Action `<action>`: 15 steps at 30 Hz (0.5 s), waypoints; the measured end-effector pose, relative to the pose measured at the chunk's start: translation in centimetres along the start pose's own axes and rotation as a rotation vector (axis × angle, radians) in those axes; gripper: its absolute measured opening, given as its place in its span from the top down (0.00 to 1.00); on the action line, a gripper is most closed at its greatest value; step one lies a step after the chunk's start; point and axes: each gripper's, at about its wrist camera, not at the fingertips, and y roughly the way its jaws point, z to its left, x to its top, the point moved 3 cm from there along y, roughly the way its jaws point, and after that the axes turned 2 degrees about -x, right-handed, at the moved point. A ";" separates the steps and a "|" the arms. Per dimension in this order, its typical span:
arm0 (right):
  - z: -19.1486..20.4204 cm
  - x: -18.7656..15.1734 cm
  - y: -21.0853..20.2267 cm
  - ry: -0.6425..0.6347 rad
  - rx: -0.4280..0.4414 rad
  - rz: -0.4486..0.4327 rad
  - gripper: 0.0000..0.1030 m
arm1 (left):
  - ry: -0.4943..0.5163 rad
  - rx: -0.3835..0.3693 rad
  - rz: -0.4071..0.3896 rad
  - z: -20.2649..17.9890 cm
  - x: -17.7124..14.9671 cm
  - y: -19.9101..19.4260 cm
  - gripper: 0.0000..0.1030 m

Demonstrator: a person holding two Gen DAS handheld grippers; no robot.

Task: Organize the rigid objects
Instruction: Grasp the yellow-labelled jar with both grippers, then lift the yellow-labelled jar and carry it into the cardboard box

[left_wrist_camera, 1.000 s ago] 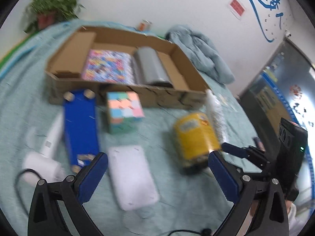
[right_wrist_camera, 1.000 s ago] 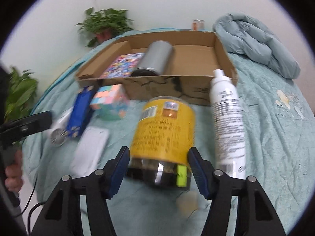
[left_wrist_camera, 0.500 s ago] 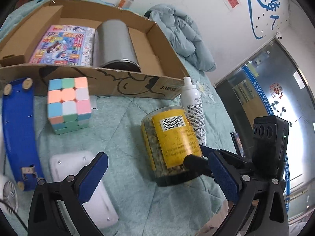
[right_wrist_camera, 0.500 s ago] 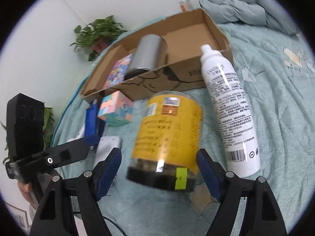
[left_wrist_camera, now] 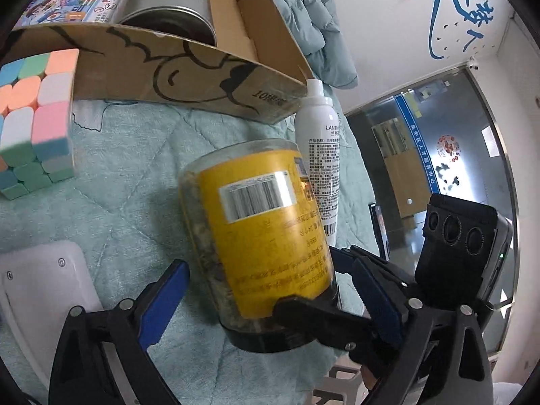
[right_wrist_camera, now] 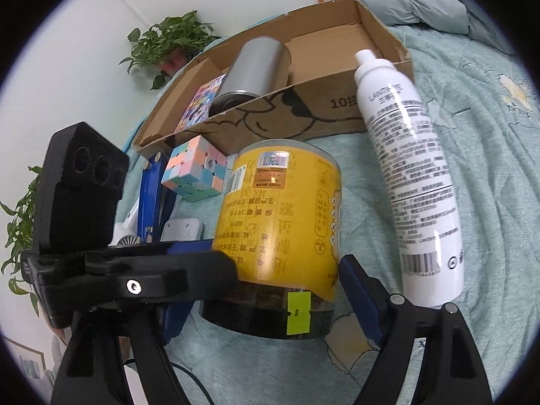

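Yellow paper covers most of the clear plastic jar (left_wrist_camera: 266, 236), which lies tilted on the green quilted blanket (left_wrist_camera: 118, 202) with its black lid toward both cameras and something grainy visible inside. Both grippers reach around this jar at the lid end. The left gripper (left_wrist_camera: 273, 300) has the jar between its blue pads; its jaws are closing, but the left pad still stands clearly apart from the jar wall, so it does not press it. The right gripper (right_wrist_camera: 256, 290) also has the jar between its fingers; its jaws are opening, and the pad on the right side shows a small gap to the label. Its other finger is hidden behind the left gripper's black finger, which crosses in front of it and lies against the jar. Just beside the jar, on the right, a white spray bottle (right_wrist_camera: 405, 168) lies on the blanket. Behind both is a cardboard box (right_wrist_camera: 303, 101), holding a silver can (right_wrist_camera: 256, 64) on its side and a colourful flat package (right_wrist_camera: 202, 101). Near the box front stands a pastel puzzle cube (right_wrist_camera: 194, 172), next to a blue flat object (right_wrist_camera: 150, 199) and a white flat device (left_wrist_camera: 40, 287).
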 end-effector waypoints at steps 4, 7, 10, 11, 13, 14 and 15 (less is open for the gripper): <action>0.5 0.1 0.5 -0.008 0.002 0.021 0.19 | 0.005 0.021 0.011 0.0 0.3 0.8 0.10; 0.7 0.0 0.6 -0.023 -0.002 0.025 0.19 | -0.001 0.037 0.009 0.3 0.3 0.7 0.17; 1.0 0.0 0.7 -0.033 -0.013 0.029 0.19 | -0.007 0.040 -0.004 0.4 0.4 0.6 0.18; 1.1 0.0 0.7 -0.031 -0.015 0.024 0.19 | -0.006 0.044 -0.011 0.4 0.2 0.3 0.18; 1.3 -0.1 0.6 -0.034 -0.017 0.016 0.19 | 0.014 0.061 -0.025 0.3 -0.2 -0.3 0.19; 1.5 -0.1 0.5 -0.042 -0.018 0.013 0.19 | 0.029 0.071 -0.034 0.1 -0.4 -0.7 0.20; 1.7 -0.1 0.4 -0.051 -0.020 0.008 0.19 | 0.051 0.088 -0.049 -0.4 -0.4 -1.2 0.20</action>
